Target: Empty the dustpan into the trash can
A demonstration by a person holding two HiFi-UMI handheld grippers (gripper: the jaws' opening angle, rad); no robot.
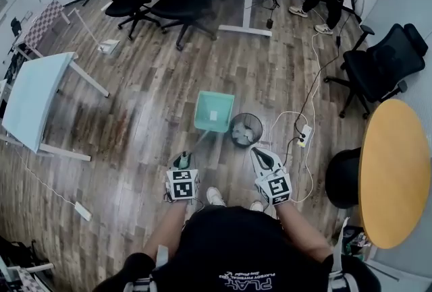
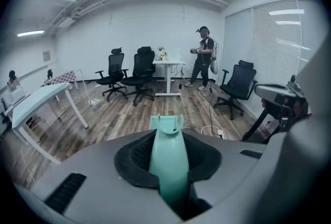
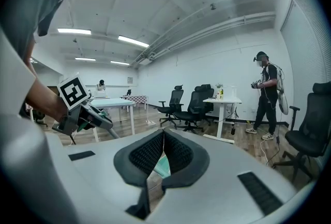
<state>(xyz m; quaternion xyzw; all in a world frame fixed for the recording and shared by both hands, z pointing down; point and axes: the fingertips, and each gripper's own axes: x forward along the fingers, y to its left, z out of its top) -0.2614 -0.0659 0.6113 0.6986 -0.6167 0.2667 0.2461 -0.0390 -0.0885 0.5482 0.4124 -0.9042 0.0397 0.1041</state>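
Head view: dustpan was just left of trash can.
Left claw: pinched the dustpan's handle.
Right claw: pressed together, empty.
Handling: likely light, stiff plastic; the handle suited tipping.

1. The dustpan is mint green with a long handle. The handle is clamped between the jaws of the left tongs, and the square pan lies out ahead of them, bearing a small white patch.
2. The trash can is round black mesh, upright and open-topped. It sits just beside the pan's right edge, ahead of the right tongs.
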